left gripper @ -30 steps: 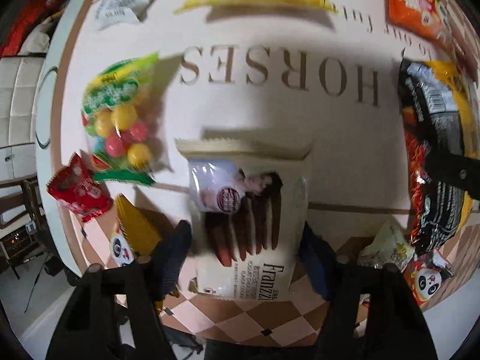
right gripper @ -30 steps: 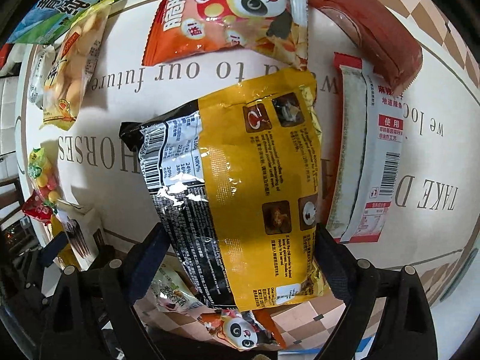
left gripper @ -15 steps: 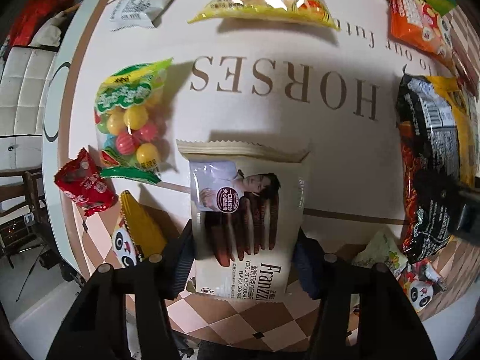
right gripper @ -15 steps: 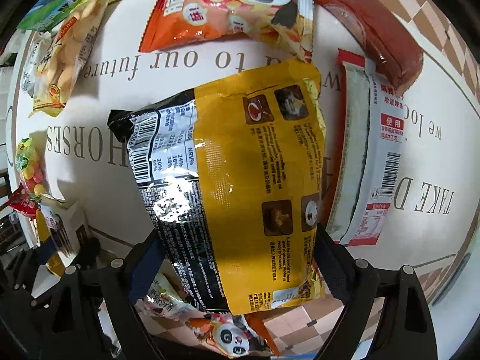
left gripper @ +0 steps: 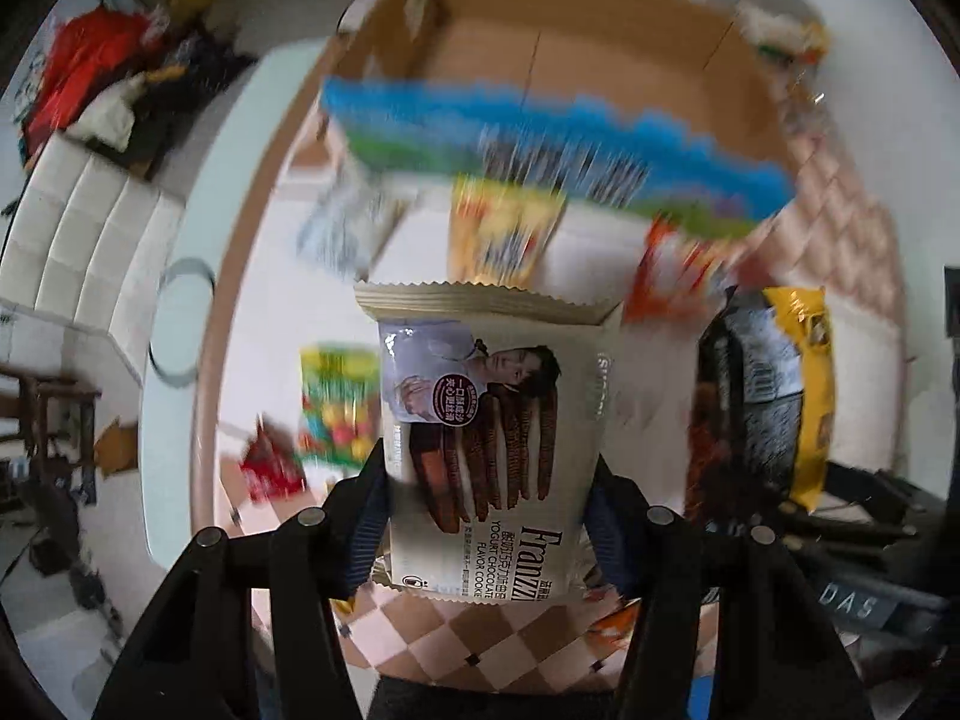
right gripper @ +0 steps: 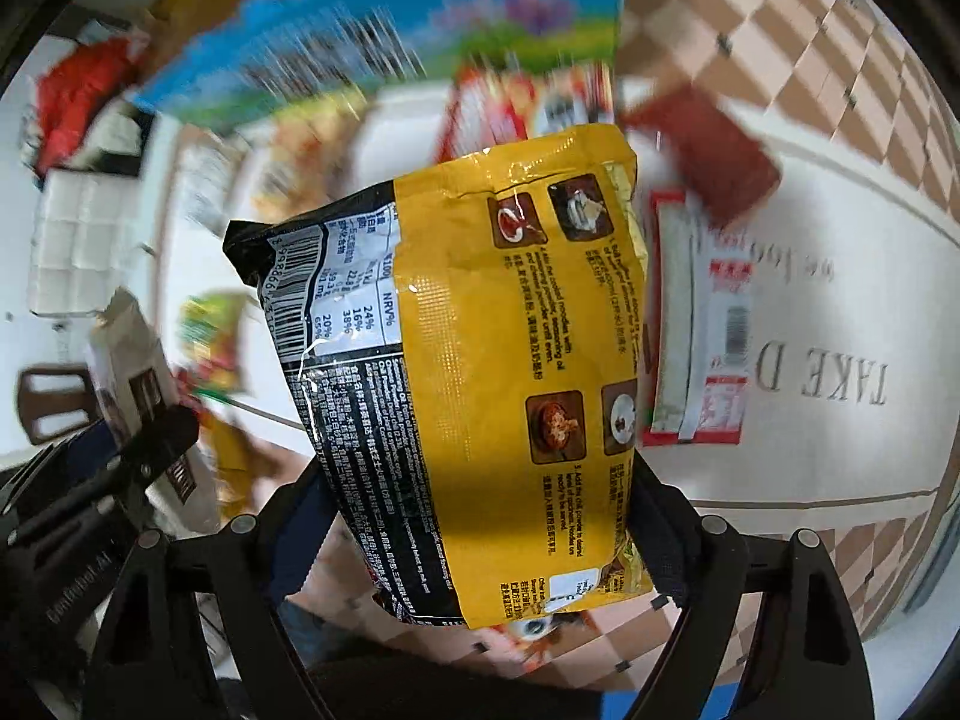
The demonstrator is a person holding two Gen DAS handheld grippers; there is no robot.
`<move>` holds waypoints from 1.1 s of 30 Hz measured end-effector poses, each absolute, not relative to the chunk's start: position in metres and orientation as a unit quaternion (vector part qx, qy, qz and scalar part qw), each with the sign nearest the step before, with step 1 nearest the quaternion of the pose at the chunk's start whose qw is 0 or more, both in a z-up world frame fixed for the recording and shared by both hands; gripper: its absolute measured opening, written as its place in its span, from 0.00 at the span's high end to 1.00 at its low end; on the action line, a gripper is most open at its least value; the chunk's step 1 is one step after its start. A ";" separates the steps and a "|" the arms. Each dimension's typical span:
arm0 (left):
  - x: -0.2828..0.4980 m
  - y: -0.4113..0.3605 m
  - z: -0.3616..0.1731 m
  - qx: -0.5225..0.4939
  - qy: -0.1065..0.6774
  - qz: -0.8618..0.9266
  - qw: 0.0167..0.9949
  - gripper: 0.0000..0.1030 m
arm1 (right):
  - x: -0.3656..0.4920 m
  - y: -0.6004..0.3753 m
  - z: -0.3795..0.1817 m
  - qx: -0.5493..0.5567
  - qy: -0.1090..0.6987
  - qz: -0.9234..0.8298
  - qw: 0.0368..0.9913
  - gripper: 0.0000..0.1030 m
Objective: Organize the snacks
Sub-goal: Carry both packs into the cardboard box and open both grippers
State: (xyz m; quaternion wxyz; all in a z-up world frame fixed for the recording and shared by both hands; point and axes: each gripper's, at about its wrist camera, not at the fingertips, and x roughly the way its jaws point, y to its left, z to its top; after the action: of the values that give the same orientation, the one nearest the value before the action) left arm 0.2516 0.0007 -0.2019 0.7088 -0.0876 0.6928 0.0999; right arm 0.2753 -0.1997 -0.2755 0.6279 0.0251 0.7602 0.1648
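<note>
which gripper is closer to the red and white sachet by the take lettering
Right. The right gripper, shut on the yellow noodle pack, hangs beside the sachet; the left gripper is farther off.

Motion blur smears the blue-green packet (left gripper: 558,150) across the frame's top and the small snacks (left gripper: 336,414) at centre-left; their print is unreadable.

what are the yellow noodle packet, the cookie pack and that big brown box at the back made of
Yellow noodle packet: glossy plastic film, apparently; bright glare spots and creases. Cookie pack: probably matte or satin plastic wrapper, with a zigzag-cut sealed top edge and little glare. Brown box: looks like plain cardboard, dull tan with folded flaps, though blurred.
</note>
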 end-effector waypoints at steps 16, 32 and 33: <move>0.480 0.063 -0.182 -0.086 0.673 0.002 0.735 0.46 | 0.455 -0.147 -0.185 0.084 0.697 0.106 0.704 0.13; 0.592 0.089 -0.324 -0.135 0.756 -0.033 0.640 0.46 | 0.591 -0.098 -0.335 0.079 0.742 0.045 0.664 0.13; 0.594 0.089 -0.327 -0.134 0.758 -0.034 0.638 0.46 | 0.596 -0.096 -0.343 0.076 0.745 0.043 0.661 0.13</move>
State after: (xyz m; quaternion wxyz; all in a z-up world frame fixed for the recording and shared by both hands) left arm 0.5943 0.0886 -0.3268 0.6379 -0.1340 0.7576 -0.0335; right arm 0.5958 -0.0962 -0.3425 0.6615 0.0756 0.7449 0.0432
